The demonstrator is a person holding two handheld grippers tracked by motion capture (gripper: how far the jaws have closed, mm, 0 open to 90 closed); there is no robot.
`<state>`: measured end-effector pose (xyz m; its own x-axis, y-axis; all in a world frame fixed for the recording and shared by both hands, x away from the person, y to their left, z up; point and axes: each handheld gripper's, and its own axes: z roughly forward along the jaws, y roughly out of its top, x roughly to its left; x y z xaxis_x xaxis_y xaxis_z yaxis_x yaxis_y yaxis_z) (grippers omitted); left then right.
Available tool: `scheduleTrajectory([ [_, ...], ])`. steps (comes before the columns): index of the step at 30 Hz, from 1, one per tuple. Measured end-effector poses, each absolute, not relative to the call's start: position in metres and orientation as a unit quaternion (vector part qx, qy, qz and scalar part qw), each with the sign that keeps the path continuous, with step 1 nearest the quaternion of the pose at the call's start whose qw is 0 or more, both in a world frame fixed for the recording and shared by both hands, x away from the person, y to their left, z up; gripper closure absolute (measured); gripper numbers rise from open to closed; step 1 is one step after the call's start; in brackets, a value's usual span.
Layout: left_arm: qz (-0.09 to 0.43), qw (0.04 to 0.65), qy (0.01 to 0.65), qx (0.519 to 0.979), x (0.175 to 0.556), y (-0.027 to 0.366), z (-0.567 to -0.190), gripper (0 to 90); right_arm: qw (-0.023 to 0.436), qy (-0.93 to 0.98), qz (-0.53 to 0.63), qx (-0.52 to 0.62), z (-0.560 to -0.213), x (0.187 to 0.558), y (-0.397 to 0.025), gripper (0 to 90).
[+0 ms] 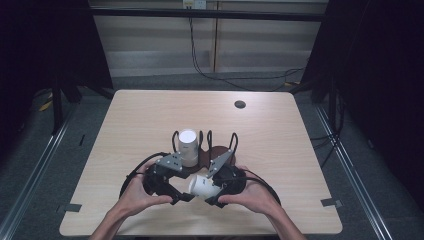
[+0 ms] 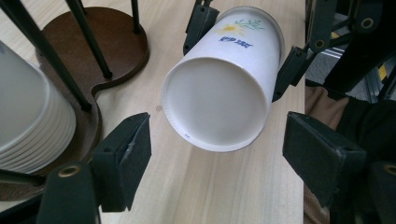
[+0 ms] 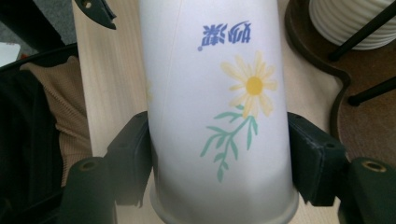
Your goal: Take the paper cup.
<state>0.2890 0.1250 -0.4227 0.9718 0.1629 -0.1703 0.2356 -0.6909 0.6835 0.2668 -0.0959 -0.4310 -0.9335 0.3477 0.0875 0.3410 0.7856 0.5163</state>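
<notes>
The right gripper [image 3: 219, 158] is clenched on a single paper cup [image 3: 219, 93], one jaw pressed to each side of its wall near the rim. The cup is held on its side above the tabletop [image 1: 280, 135], close to the near edge and about midway along it. The left gripper [image 2: 219, 154] is released: its jaws stand wide apart on both sides of the cup's base [image 2: 217, 105], and no contact is seen. Beyond the grippers, toward the middle of the tabletop, a stack of cups [image 1: 188, 146] is kept in a wooden holder [image 1: 212, 151] with dark upright rods. It is judged that one cup is already taken out, probably from that stack. The hand-over to the left gripper is not yet done, and the cup is not yet placed anywhere.
</notes>
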Motion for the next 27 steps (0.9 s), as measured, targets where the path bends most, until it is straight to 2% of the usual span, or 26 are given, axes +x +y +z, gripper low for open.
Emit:
scheduleTrajectory([
  [11,-0.052,0.359,0.095,0.927,0.288,0.119,-0.426,26.0,0.01,0.953,0.247,0.173,-0.421,0.269,-0.098,31.8],
  [19,-0.06,0.353,0.082,0.93,0.285,0.111,-0.429,23.6,0.002,0.962,0.221,0.158,-0.423,0.266,-0.092,31.9],
  [27,-0.06,0.347,0.08,0.933,0.284,0.11,-0.432,31.1,-0.007,0.966,0.211,0.15,-0.428,0.265,-0.086,31.5],
])
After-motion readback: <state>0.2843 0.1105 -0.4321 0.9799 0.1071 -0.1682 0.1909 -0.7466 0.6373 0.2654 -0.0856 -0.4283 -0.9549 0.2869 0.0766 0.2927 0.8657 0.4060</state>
